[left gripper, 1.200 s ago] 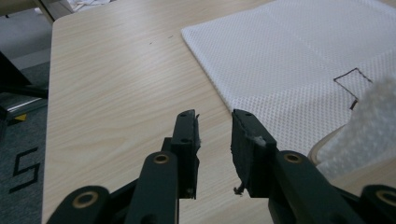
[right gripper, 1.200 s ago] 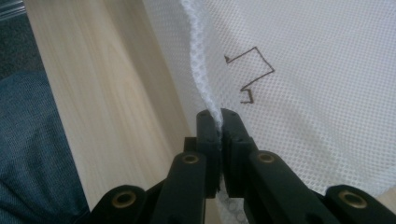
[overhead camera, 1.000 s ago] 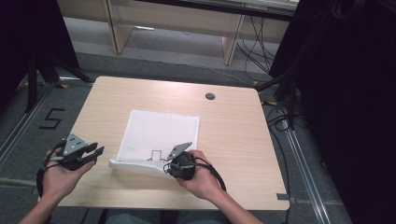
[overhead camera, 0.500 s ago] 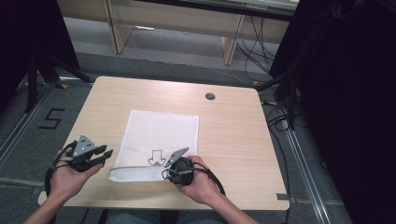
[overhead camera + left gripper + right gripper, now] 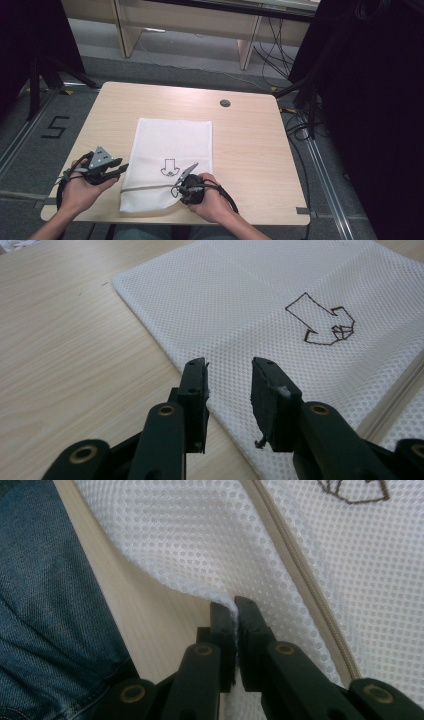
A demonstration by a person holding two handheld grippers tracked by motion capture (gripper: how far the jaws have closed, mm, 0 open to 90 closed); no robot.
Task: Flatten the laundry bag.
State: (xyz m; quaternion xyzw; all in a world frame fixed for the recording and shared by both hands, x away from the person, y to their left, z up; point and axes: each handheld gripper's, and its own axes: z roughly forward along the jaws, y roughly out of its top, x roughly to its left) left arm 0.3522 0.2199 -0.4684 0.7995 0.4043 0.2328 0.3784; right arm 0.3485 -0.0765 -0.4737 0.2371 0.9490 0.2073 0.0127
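The white mesh bag lies flat on the worktop, near my edge of it, its near hem just lifted, so I judge the work barely begun: 1 edge is gripped and the rest is still to do. My right gripper has its fingers clenched on that hem near the zipper. My left gripper hovers at the bag's left edge, fingers parted, holding nothing that I can see.
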